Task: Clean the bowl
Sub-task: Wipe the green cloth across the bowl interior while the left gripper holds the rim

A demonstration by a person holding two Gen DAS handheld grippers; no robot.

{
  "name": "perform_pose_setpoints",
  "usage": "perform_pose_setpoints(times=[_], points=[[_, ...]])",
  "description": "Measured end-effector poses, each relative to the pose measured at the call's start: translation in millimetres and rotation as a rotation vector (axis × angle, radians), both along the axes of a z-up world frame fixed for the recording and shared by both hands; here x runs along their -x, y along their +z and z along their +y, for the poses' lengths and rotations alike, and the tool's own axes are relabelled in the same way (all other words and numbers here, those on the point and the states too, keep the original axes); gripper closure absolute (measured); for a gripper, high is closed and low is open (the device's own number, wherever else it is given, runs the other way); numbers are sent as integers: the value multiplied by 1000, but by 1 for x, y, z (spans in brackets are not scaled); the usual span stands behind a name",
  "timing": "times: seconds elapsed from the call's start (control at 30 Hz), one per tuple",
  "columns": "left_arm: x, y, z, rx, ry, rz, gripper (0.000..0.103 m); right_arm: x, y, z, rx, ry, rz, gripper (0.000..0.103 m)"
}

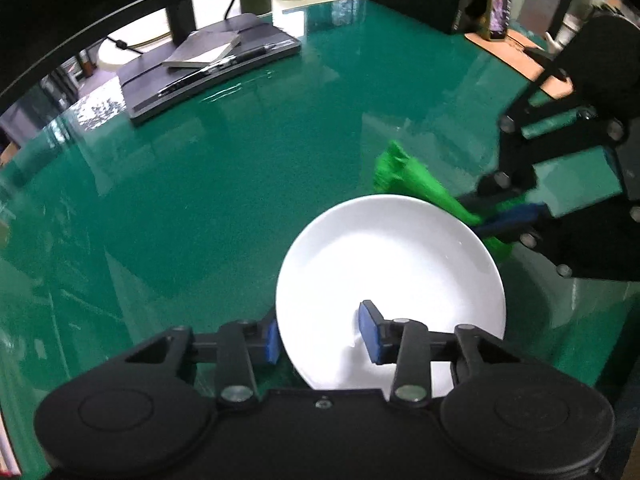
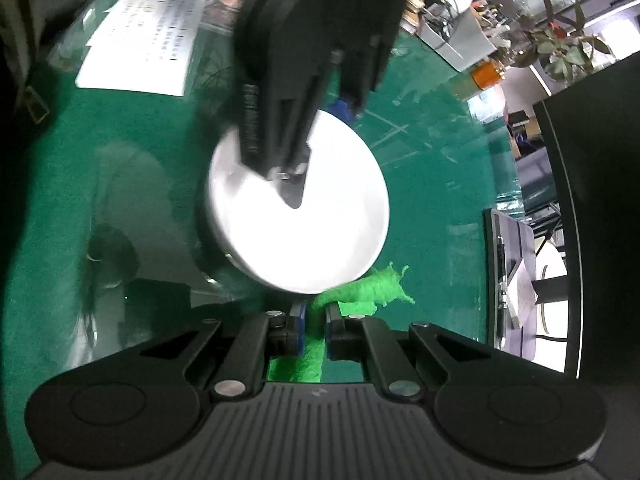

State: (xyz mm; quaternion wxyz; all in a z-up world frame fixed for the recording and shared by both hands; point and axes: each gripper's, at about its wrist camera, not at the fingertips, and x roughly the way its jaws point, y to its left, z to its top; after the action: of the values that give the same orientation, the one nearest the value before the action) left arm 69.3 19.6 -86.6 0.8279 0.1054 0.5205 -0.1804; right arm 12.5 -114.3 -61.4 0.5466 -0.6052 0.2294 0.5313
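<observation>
Straddling near rim of bowl [image 1: 390, 276], left gripper [image 1: 322, 338] had one pad outside wall, other inside; pads looked slightly clear of rim, so jaws apart, no firm clamp visible. Bowl sat white and tilted on green tabletop [image 1: 200, 200]. Right gripper [image 2: 314, 330] was clamped on green cloth [image 2: 360, 288], cloth bunched at bowl's far edge, touching rim. Monitor base [image 1: 208, 64] stood well apart, behind.

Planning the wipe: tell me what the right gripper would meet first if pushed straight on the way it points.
Most likely the white bowl's near rim: it lies straight ahead of the right gripper, which is shut on the green cloth. The cloth's front would touch first. Depth is unclear.
</observation>
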Motion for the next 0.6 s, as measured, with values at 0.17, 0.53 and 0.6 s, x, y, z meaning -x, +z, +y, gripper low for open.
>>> perform_pose_setpoints(times=[0.17, 0.53, 0.6], points=[[-13, 0, -17, -70, -140, -27, 65, 28, 6, -8, -7, 25, 59, 96], [-12, -2, -32, -140, -268, -64, 62, 13, 3, -5, -26, -65, 48, 97], [-11, -2, -32, -139, -266, -67, 62, 10, 5, -3, -29, -76, 45, 97]])
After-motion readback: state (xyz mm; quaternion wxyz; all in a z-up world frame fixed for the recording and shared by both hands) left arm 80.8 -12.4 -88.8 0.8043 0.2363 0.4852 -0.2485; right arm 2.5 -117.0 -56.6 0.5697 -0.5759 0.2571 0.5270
